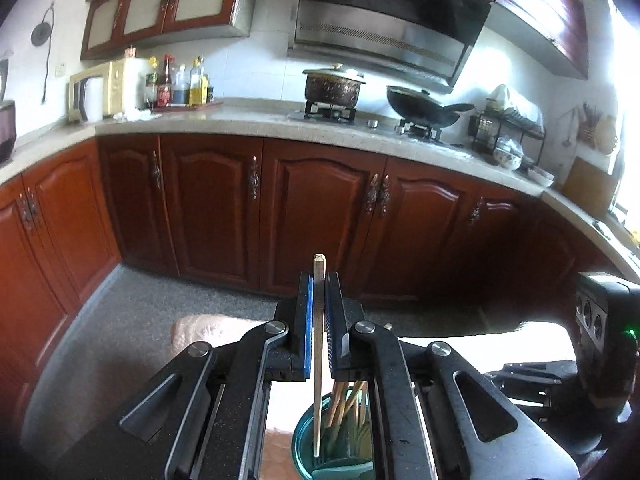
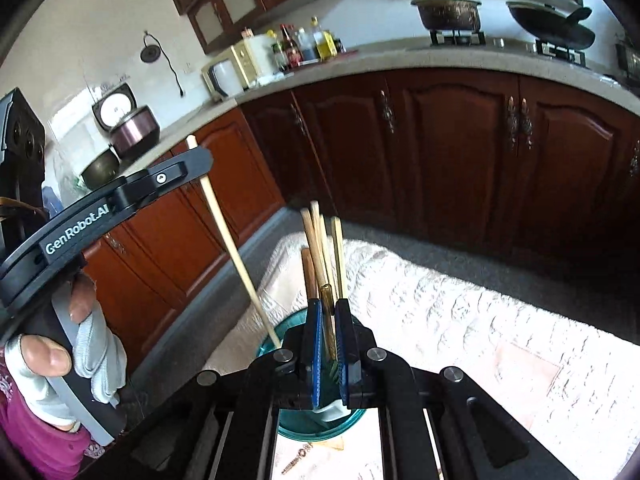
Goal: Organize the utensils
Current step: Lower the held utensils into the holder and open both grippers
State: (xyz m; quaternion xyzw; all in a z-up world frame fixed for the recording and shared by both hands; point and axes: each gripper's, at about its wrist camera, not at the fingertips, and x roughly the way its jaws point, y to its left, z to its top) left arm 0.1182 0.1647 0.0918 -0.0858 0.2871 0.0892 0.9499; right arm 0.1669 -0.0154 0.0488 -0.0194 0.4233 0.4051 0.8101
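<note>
My left gripper is shut on a pale wooden chopstick that hangs down with its lower tip inside a teal glass cup. The cup holds several more chopsticks. In the right wrist view the same chopstick slants from the left gripper down into the cup. My right gripper is shut on a thin amber-handled utensil standing in the cup among the chopsticks.
The cup stands on a table with a white lace cloth. Red-brown cabinets run under a stone counter with a pot, a wok and bottles. A gloved hand holds the left gripper.
</note>
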